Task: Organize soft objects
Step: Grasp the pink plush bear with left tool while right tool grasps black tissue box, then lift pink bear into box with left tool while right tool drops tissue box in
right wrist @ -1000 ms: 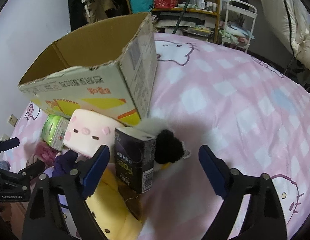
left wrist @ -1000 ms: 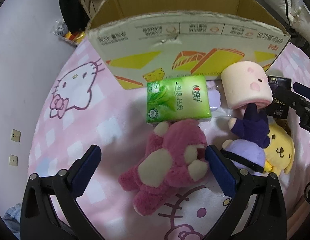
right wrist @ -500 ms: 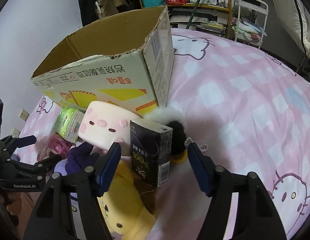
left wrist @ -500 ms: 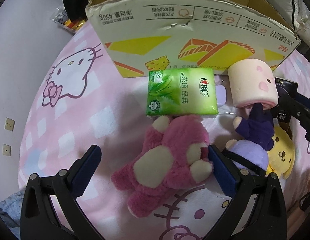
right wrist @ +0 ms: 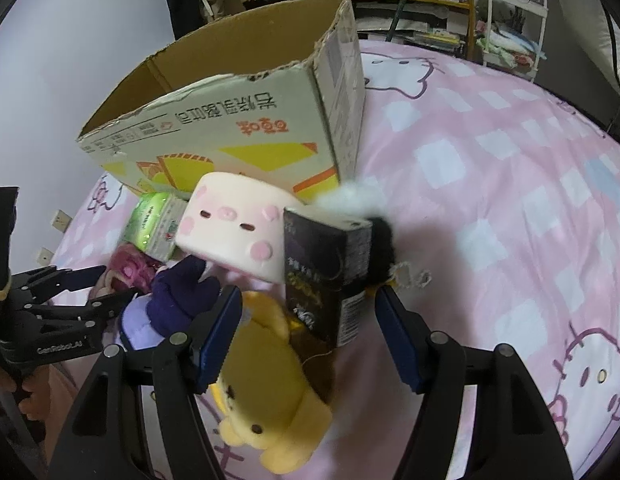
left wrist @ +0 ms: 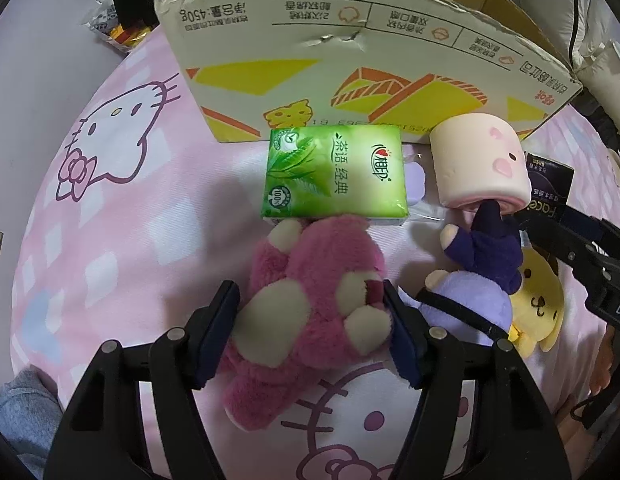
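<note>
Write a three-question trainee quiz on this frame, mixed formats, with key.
1. True or false: the left tool has its fingers on both sides of the pink bear.
2. Multiple choice: what does the green tissue pack lie against at its far edge? A) the cardboard box B) the yellow dog plush C) a pillow
3. Fill in: the black carton stands between the fingers of the ____ tool.

Key: 1 true; the pads press the bear's sides. 2 A. 3 right; the jaws sit apart around the carton, and whether they touch it cannot be told.
</note>
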`<state>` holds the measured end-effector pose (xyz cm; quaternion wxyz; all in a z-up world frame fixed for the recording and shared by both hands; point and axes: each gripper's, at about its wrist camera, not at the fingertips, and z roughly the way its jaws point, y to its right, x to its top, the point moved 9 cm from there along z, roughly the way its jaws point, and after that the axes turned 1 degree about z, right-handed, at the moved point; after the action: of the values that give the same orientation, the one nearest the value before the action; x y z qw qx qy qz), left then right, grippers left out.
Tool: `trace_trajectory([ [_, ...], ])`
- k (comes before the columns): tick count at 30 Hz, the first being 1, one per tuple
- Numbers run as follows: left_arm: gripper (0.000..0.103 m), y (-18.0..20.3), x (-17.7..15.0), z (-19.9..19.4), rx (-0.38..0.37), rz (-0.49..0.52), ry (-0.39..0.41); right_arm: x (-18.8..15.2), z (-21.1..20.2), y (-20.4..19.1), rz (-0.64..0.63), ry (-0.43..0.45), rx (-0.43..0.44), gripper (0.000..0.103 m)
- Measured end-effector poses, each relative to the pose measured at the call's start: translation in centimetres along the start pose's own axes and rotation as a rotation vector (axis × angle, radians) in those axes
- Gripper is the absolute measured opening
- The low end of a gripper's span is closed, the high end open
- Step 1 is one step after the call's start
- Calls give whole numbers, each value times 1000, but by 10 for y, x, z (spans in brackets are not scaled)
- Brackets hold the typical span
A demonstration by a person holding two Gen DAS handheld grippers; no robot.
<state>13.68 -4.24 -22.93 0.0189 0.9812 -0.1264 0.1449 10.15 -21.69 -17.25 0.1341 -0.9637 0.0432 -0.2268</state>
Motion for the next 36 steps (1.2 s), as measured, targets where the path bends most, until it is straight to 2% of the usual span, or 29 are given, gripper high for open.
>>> trace_trajectory([
  [1,68,0,0,0,2,-1,1,-1,1,0,1,-4,3,68],
  [2,68,1,-1,-1,4,-4,3,-2,2,0,4,-13,9,53],
  [3,68,-1,0,-2,4,-6,3,-4,4,0,8,-28,15,47],
  [6,67,-1,-2,-7,-6,-30,5,-5,6,4,28,-40,33,36],
  [9,67,-2,-3,-9,-12,-46,10,-5,7,8,56,-41,51,35],
  [18,65,-2,-3,-19,-18,-44,36,-3,16,7,42,-50,28,37],
  [21,63,-3,-4,-22,-28,-47,43,-4,15,7,40,-41,32,32],
  [29,60,-7,-5,-34,-36,-53,80,1,-2,0,-4,14,6,25],
  [36,60,-10,-9,-62,-11,-59,185,10,-32,-7,-18,119,12,24],
])
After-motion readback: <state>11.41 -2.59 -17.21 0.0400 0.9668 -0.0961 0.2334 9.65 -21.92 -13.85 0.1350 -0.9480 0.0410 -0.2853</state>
